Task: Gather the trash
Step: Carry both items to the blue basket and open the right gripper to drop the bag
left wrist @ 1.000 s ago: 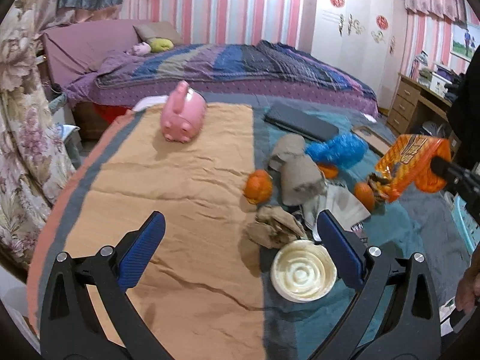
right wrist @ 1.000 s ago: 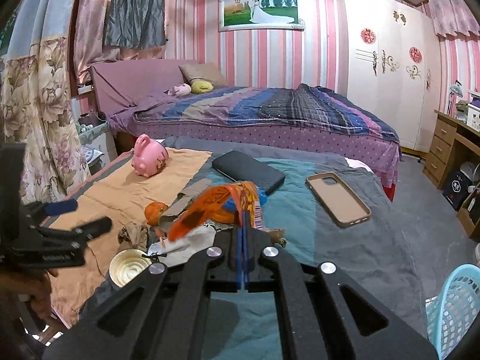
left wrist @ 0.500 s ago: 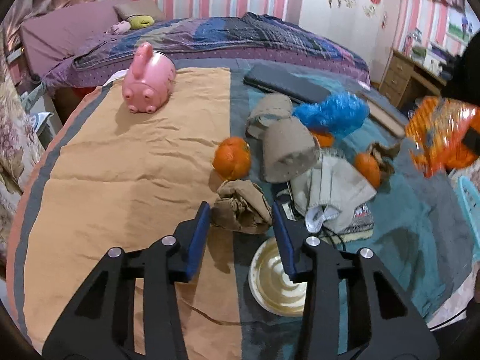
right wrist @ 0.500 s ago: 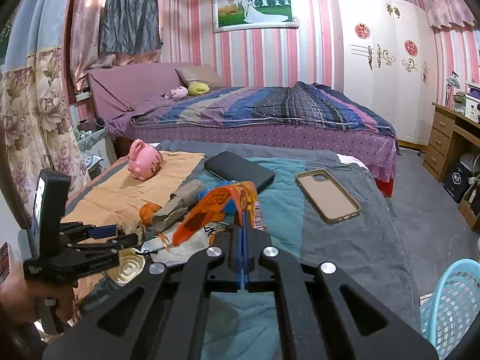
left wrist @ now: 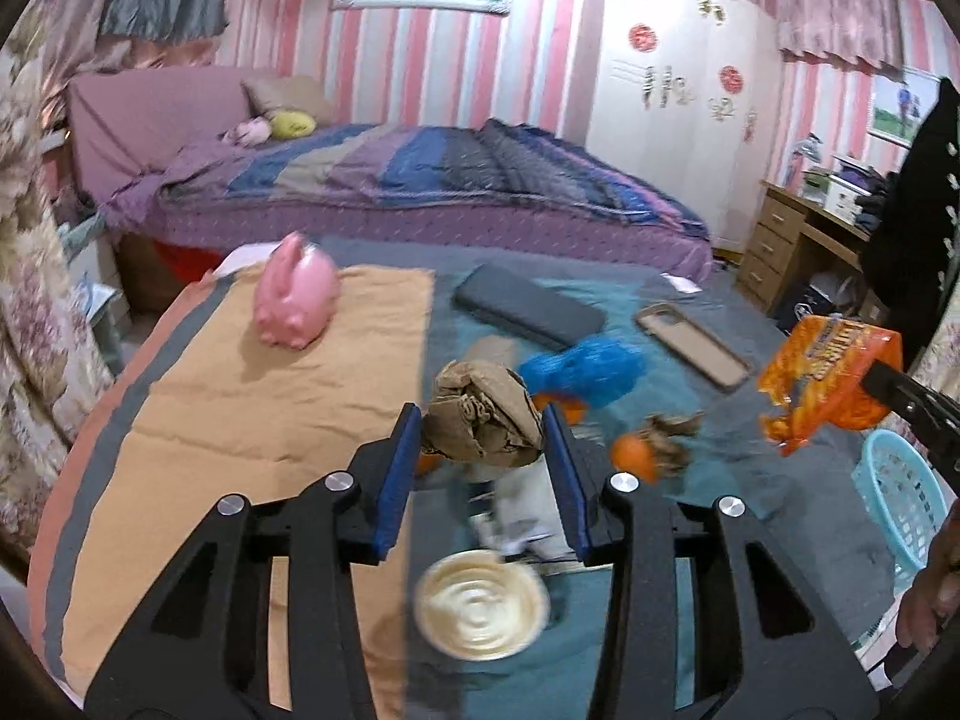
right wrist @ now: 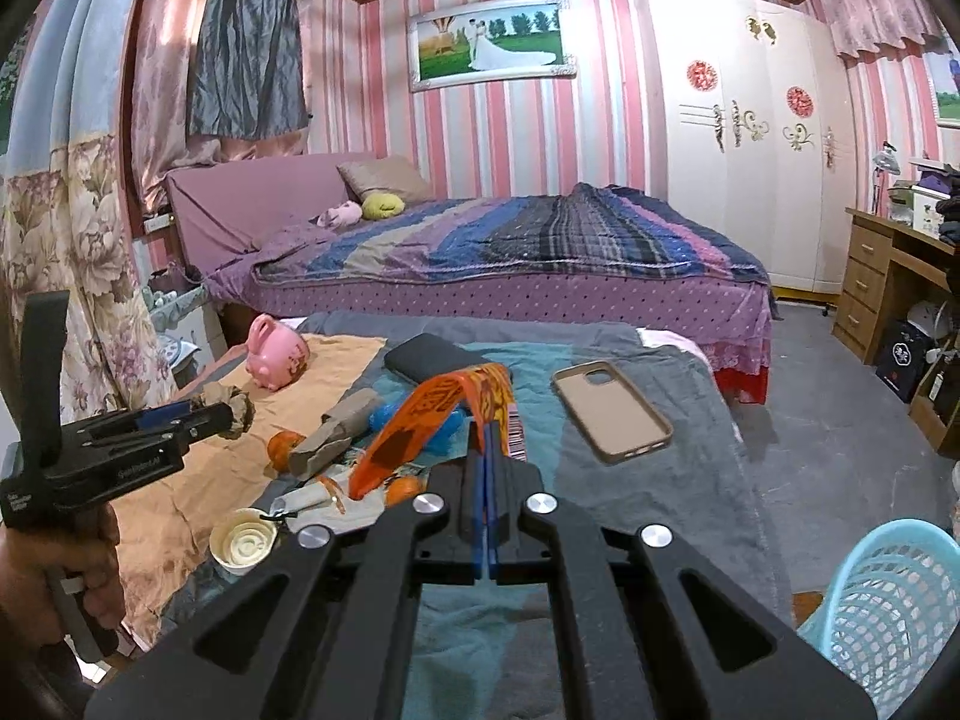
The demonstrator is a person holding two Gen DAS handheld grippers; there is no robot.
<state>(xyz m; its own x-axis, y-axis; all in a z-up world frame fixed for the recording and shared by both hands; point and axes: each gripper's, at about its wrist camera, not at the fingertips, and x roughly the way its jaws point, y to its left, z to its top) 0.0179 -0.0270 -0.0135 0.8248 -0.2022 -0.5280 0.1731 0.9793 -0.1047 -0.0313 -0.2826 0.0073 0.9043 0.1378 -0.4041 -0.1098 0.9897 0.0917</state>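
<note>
My left gripper had just closed on the crumpled brown paper wad, lifted clear above the table's teal cloth. My right gripper pinched the orange snack wrapper tight, near the blue basket.

Left gripper jaws closed onto crumpled brown paper; paper lifted off table. Orange snack bag carried nearer blue basket.

We saw the room evenly and fairly brightly lit, shadows soft beneath things. Both fisheye views bent walls near their dark corners. In the left wrist view the white lid was smeared by motion blur; the right stayed sharp.
</note>
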